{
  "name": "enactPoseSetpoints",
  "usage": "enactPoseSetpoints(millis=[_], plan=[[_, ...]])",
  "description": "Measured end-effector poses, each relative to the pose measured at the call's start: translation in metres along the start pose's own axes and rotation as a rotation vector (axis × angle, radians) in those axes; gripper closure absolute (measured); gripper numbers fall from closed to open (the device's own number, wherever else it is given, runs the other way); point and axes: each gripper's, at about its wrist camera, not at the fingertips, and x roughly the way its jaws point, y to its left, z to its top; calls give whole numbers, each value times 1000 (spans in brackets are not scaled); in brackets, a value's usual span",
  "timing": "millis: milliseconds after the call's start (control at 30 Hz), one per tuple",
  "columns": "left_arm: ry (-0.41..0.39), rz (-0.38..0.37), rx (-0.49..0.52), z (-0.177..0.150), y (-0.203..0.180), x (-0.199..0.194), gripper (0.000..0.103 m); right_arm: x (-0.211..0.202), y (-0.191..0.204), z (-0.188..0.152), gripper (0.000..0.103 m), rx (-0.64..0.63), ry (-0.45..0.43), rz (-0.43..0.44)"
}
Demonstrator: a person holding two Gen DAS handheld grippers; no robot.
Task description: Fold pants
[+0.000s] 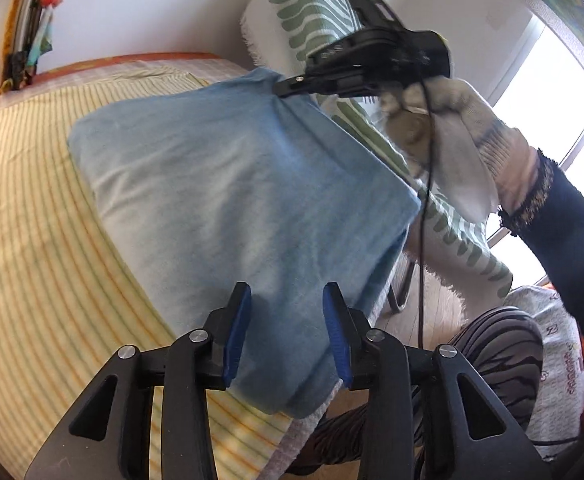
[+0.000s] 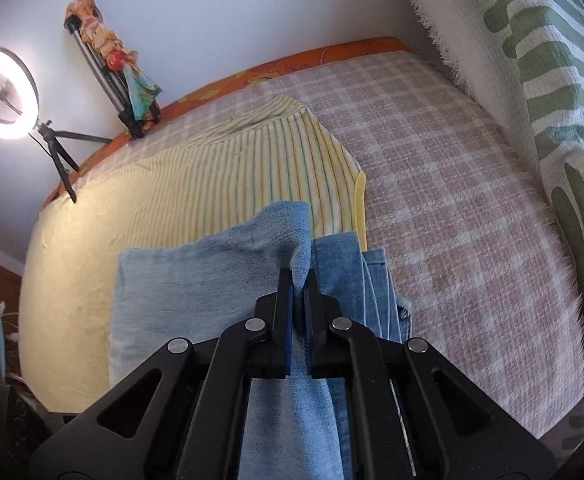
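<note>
Right gripper (image 2: 300, 280) is clenched on a pinch of the blue denim pants (image 2: 211, 280), carrying that corner over the folded stack on the bed (image 2: 452, 200), likely so the fold lands square. Left gripper (image 1: 287, 336) stands released, jaws apart astride the near edge, nothing pinched.

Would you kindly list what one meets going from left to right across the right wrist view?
Ring light → tripod → yellow striped sheet → pink checked blanket → green patterned throw.
</note>
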Motion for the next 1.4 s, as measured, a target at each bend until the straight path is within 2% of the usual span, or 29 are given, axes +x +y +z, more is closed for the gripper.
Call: enactPoseSetpoints(millis=[133, 367, 467, 567, 733, 867, 1000, 1067, 1100, 1400], plan=[[-3, -8, -6, -5, -8, 4, 67, 14, -3, -3, 99, -14, 2, -19], [-10, 4, 53, -14, -24, 6, 62, 5, -3, -11, 99, -56, -24, -52], [-1, -15, 33, -14, -21, 5, 61, -11, -5, -16, 92, -55, -29, -64], [6, -28, 16, -11, -18, 7, 58, -34, -15, -32, 88, -15, -35, 3], [13, -44, -2, -10, -17, 7, 58, -64, -36, -78, 69, 52, -5, 75], [18, -51, -16, -4, -17, 0, 58, -69, -49, -114, 69, 84, 61, 102], [17, 6, 17, -1, -23, -8, 53, -59, -48, -135, 69, 78, 114, 84], [17, 49, 42, 0, -26, -11, 53, -56, -42, -140, 77, 52, 108, 64], [15, 66, 56, 0, -28, -14, 53, -54, -39, -142, 86, 42, 109, 56], [-9, 102, 80, 2, -31, -25, 53, -51, -30, -157, 92, -25, 84, -15]])
